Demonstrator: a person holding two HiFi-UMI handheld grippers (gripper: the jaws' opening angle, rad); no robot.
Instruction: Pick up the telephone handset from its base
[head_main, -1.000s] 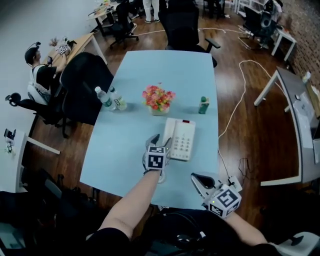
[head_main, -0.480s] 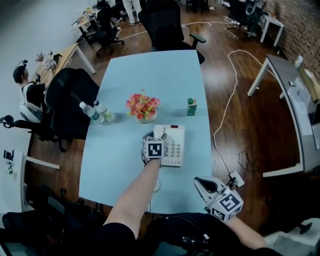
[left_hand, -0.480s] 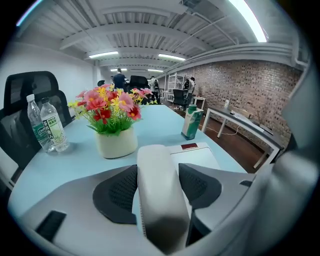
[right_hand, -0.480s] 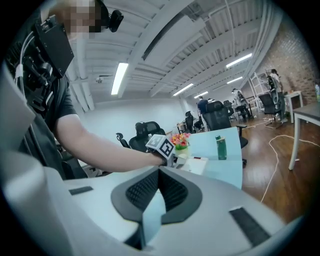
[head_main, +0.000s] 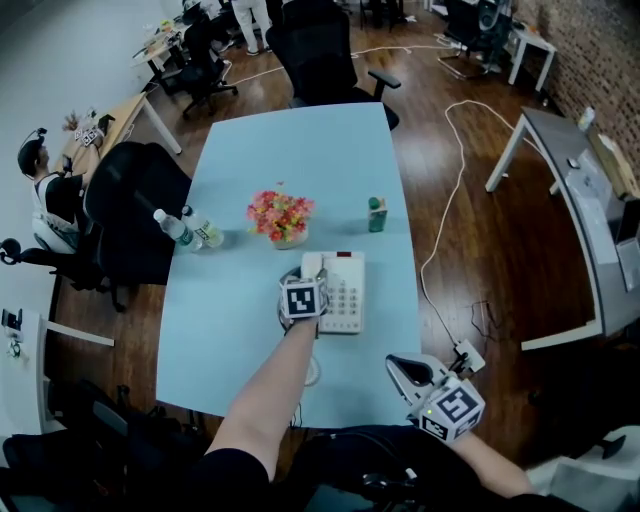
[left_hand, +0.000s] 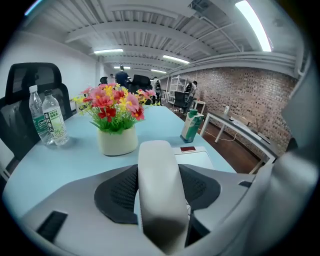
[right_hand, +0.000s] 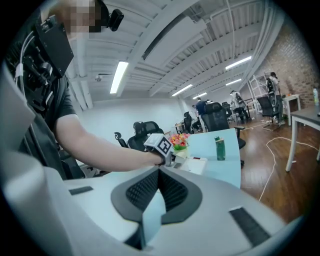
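A white phone base (head_main: 345, 292) sits on the light blue surface (head_main: 240, 340). The handset (left_hand: 159, 190) lies in its place on the left side of the base.

The left gripper (head_main: 303, 272) reaches down over the handset. Its fingers (left_hand: 117, 192) are wide apart and are closing in. The handset is right between them. A thin gap shows at each side, so they are not squeezing it.

The right gripper (head_main: 400, 365) hangs past the near edge of the surface, well apart from the phone. Its fingers (right_hand: 142, 192) are pressed together at the tips. They have nothing in them.

Just behind the phone stands a small white pot (left_hand: 118, 140). It is full of flowers (left_hand: 112, 102) in red, pink and yellow, with green leaves.

To the left of the pot stand two clear bottles (left_hand: 47, 120) side by side, upright, with their caps on. I cannot tell how full they are.

To the right of the pot stands a green drink carton (left_hand: 191, 126). It is upright and closed, so what is inside does not show.

Black chairs (head_main: 135, 205) stand around the surface.
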